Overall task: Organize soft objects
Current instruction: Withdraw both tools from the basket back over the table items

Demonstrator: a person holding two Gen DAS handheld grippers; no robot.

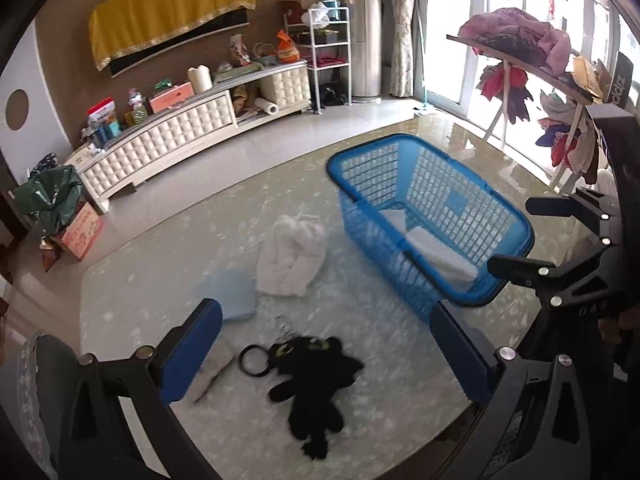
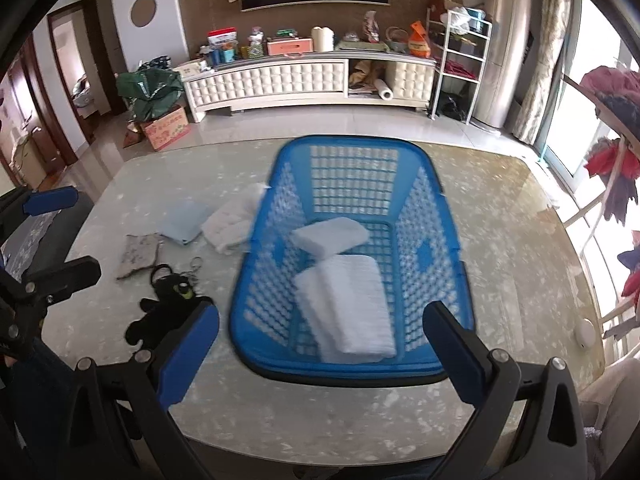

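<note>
A bright blue plastic lattice basket (image 2: 352,184) with a darker rim stands on a pale grey-green marbled glossy tabletop (image 2: 500,240) flecked with white. Inside it lie two white folded towels (image 2: 348,304). On the tabletop are a fluffy white bundled cloth (image 1: 290,258), a light blue folded cloth (image 1: 234,294), a grey speckled square cloth (image 2: 138,254) and a black plush toy (image 1: 314,376) with yellow-green markings. Both grippers have black frames and blue finger pads (image 1: 192,354). A yellow cloth with gold trim (image 1: 168,12) hangs over a cream quilted cabinet (image 1: 188,136).

Blue basket (image 2: 354,160) holds two folded white towels (image 2: 348,308) — claw (image 2: 320,340) empty.
</note>
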